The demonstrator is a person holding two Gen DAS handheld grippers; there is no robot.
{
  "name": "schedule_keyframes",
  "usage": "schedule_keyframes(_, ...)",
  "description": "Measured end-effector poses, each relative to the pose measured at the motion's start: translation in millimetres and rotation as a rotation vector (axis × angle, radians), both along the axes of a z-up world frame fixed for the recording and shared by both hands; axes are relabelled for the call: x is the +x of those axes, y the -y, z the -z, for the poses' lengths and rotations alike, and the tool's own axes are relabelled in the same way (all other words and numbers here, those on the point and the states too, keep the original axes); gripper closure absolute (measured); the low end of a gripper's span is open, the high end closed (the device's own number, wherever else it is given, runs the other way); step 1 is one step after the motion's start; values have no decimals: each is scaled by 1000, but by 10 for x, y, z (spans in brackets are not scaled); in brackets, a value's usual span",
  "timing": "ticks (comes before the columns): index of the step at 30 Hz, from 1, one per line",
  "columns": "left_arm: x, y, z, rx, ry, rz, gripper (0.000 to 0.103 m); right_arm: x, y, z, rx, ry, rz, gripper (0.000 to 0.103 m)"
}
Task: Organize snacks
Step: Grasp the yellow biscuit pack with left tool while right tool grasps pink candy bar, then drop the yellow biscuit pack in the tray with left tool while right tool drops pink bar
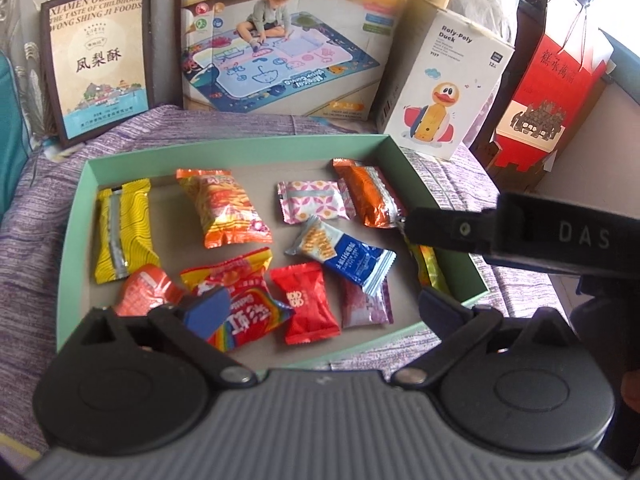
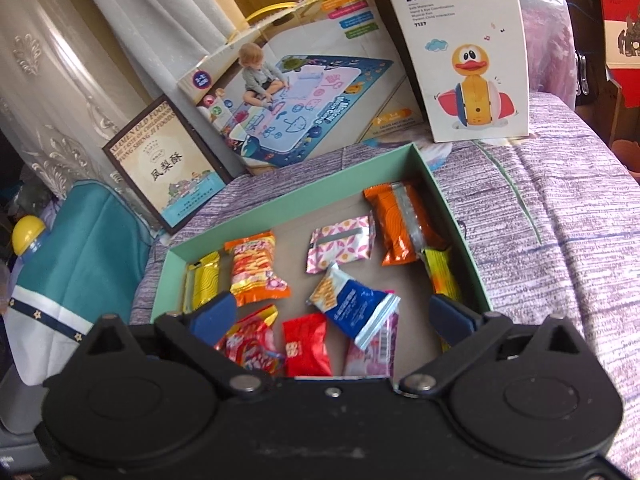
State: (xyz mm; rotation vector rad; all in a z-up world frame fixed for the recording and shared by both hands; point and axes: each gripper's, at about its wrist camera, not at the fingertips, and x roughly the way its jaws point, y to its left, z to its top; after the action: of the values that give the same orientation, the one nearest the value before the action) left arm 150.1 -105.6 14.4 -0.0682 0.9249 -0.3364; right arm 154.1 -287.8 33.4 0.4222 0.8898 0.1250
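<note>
A shallow green tray lies on a purple cloth and holds several wrapped snacks. Among them are a yellow packet, an orange chips bag, a pink patterned packet, an orange packet, a blue-and-white cracker packet and a red packet. My left gripper hangs open over the tray's near edge, holding nothing. My right gripper is also open and empty above the near snacks, over the same tray. One of its fingers reaches in from the right by the orange packet.
Behind the tray stand a pineapple-cake box, a drawing-mat box and a Roly-Poly Duck box. A red carton stands at the far right. A teal cushion lies left of the cloth.
</note>
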Motion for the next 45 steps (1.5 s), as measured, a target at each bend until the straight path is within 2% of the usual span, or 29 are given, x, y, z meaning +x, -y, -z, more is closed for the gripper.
schedule_keyframes(4, -238, -88, -63, 9, 19, 10, 0, -279, -6, -54, -12, 3, -20, 0)
schedule_keyframes(8, -459, -175, 21, 45, 4, 27, 0, -528, 11, 8, -20, -24, -28, 0)
schedule_keyframes(14, -762, -228, 272, 99, -35, 64, 0, -823, 36, 254, -15, -94, -26, 0)
schedule_keyframes(19, -923, -77, 556, 176, -75, 165, 2, -1054, 122, 468, -13, -130, -13, 0)
schedule_keyframes(23, -965, 101, 735, 223, -107, 264, 22, -1159, 294, 546, -40, -139, 21, 0)
schedule_keyframes(26, -951, 160, 833, 232, -129, 279, 33, -1209, 445, 537, -60, -104, 50, 0)
schedule_keyframes(27, -950, 166, 855, 237, -127, 278, 45, -1223, 492, 530, -72, -88, 58, 0)
schedule_keyframes(30, -910, 183, 865, 201, -141, 282, 49, -1206, 587, 539, -115, -59, 68, 14)
schedule_keyframes(32, -892, 200, 862, 169, -147, 282, 52, -1154, 638, 575, -151, -54, 74, 32)
schedule_keyframes(35, -835, 219, 897, 129, -168, 262, 54, -1066, 690, 664, -207, -69, 66, 44)
schedule_keyframes(39, -838, 213, 923, 127, -171, 256, 52, -906, 713, 845, -263, -104, 29, 52)
schedule_keyframes(42, -843, 202, 924, 138, -171, 259, 47, -842, 695, 915, -314, -97, 12, 53)
schedule_keyframes(43, -852, 195, 922, 142, -168, 259, 46, -845, 669, 920, -336, -92, 3, 56)
schedule_keyframes(44, -861, 195, 926, 145, -162, 259, 46, -855, 627, 928, -371, -89, -8, 67)
schedule_keyframes(45, -873, 199, 928, 149, -156, 259, 47, -869, 581, 934, -390, -85, -21, 70)
